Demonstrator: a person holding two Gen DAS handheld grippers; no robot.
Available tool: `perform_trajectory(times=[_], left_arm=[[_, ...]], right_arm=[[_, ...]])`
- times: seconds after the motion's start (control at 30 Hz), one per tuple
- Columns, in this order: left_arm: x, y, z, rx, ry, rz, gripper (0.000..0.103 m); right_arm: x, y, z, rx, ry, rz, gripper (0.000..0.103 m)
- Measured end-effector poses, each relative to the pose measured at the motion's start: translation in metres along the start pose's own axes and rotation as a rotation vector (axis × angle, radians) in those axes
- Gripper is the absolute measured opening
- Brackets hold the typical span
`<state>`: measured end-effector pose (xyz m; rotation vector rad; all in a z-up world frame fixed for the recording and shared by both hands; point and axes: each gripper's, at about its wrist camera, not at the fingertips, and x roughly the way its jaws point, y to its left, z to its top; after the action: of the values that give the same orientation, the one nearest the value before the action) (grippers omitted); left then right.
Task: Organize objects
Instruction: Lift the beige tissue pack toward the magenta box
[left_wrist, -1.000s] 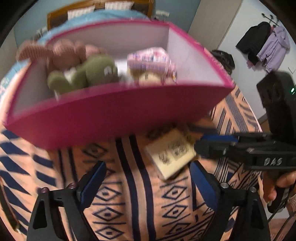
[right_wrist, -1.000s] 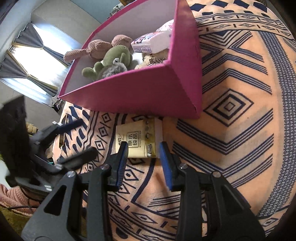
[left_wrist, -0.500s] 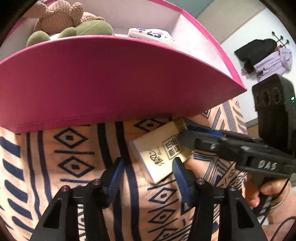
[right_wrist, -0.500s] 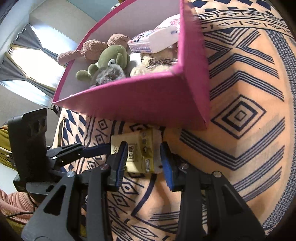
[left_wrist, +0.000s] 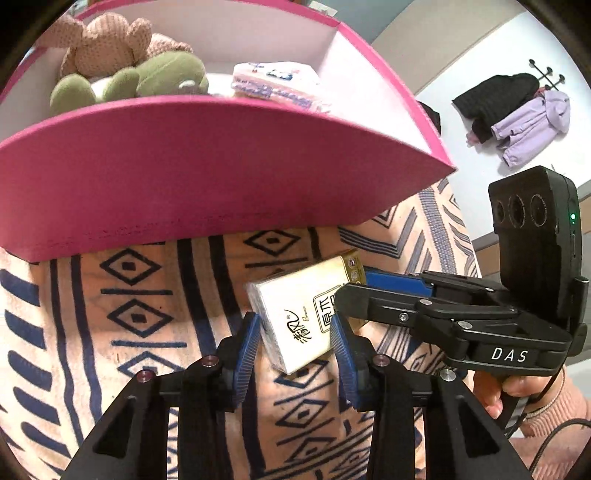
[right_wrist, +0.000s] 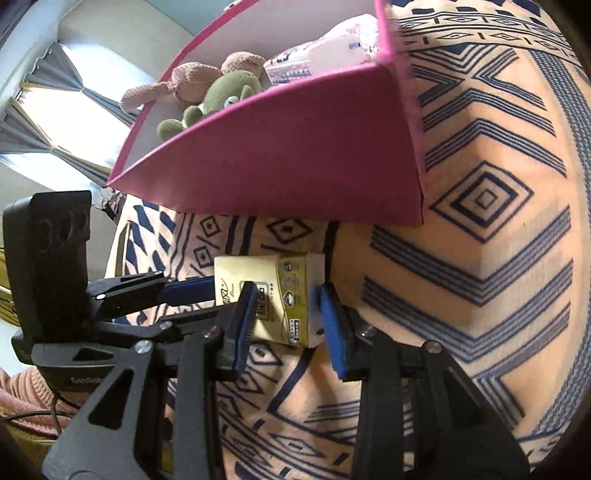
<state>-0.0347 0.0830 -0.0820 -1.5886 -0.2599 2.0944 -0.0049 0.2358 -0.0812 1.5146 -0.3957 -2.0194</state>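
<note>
Both grippers pitched down at tissue pack (left_wrist: 301, 321) beside pink box (left_wrist: 207, 177). Left gripper (left_wrist: 295, 345) jaws closing around pack; right gripper (right_wrist: 288, 314) jaws narrow, gripping it.

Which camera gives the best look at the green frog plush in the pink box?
The right wrist view: the green frog plush shows its face, eye and an arm above the pink box wall. The left wrist view shows only its rounded back and limbs, face hidden.
</note>
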Motion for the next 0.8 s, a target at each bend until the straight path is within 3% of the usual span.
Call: perform_trajectory(times=[0.53, 0.8], left_arm=[[-0.051, -0.019, 0.000, 0.093, -0.101, 0.013, 0.039], [-0.057, -0.027, 0.001, 0.107, -0.122, 0.010, 0.039]], right_arm=[[-0.039, 0.020, -0.018, -0.031, -0.062, 0.024, 0.037], [-0.052, 0.028, -0.021, -0.033, -0.094, 0.038, 0.037]])
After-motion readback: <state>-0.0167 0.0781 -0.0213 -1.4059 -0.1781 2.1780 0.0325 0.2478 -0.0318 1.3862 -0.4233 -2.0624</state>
